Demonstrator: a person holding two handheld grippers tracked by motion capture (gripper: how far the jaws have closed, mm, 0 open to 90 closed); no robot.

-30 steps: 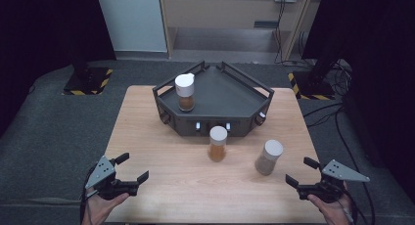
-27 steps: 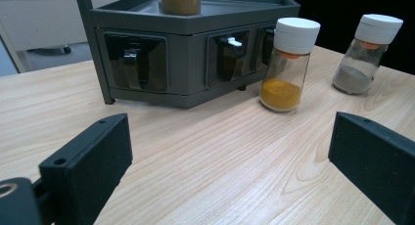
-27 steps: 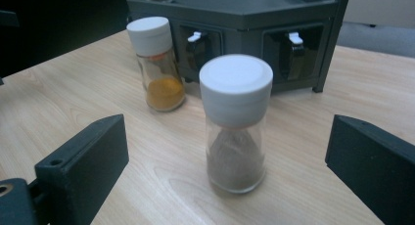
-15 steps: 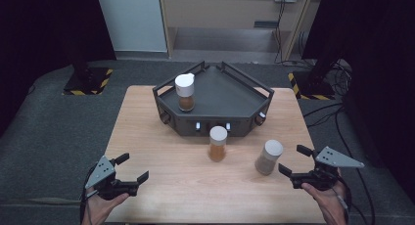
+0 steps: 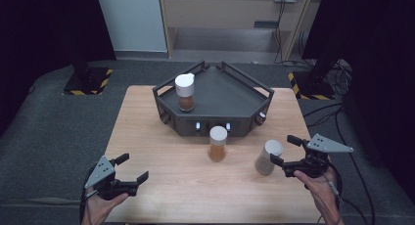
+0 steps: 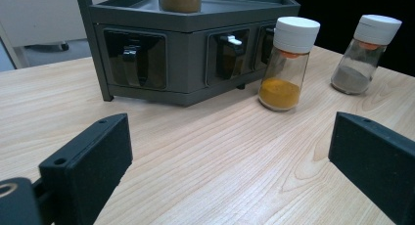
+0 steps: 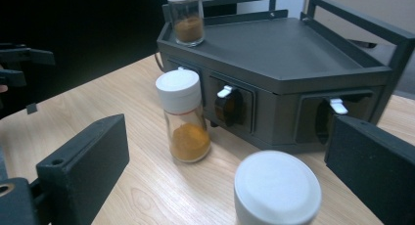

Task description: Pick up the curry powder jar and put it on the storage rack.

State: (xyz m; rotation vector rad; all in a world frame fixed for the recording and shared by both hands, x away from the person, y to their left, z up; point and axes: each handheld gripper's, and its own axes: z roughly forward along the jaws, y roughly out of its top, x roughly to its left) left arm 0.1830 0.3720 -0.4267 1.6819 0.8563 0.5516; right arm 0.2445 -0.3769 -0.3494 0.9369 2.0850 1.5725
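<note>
Near the right edge of the desk (image 5: 161, 186), toward the front, the right hand-held gripper (image 5: 288, 150) sits with its jaws spread wide, just beside the grey-spice jar (image 5: 268, 157). From the high view the jaw tips flank the jar's right side; contact cannot be confirmed. The right gripper view looks down on that jar's white lid (image 7: 277, 187), low between the two black jaws and apart from both.

Grey-spice jar: upright, white cap, grey powder in the bottom, standing in front of the right corner of the dark rack (image 5: 244, 93). Orange-spice jar (image 5: 217, 143): upright, white cap, just in front of the rack's middle front face, well left of the grey one.

A third jar (image 5: 184, 92) with brown contents stands on the rack's top tray, at its left corner. The rack's front face has three recessed dark windows.

Left hand-held gripper (image 5: 131, 168): near the front-left corner of the desk, jaws spread, holding nothing, bare wood between them in the left gripper view. It is well apart from all jars.
</note>
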